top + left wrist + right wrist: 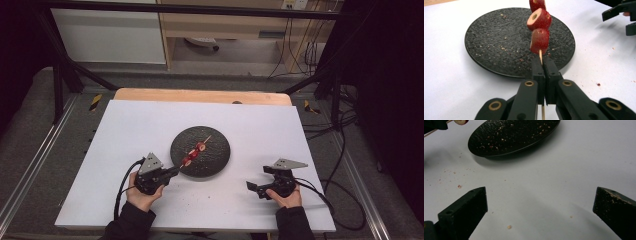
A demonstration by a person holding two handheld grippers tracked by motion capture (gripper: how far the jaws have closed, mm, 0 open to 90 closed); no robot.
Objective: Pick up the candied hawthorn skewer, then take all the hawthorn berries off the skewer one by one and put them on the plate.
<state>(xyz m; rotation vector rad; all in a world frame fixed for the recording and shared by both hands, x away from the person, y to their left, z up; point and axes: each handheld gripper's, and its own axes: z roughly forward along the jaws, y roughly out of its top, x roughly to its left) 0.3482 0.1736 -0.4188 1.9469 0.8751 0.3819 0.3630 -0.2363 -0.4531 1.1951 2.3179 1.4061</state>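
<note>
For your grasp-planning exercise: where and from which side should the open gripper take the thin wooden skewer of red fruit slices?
Probably the bare tip of the thin wooden skewer beyond the red fruit slices, coming from the far right. The left gripper already clamps the near end, the slices fill the middle, and the right gripper stands open.

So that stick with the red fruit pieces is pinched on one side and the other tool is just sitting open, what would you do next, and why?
Probably bring the open right hand-held gripper toward the skewer. The left hand-held gripper is shut on the stick's bare end, holding three red fruit pieces over the black plate. The right one rests apart on the white table, free to pull a piece off.
</note>
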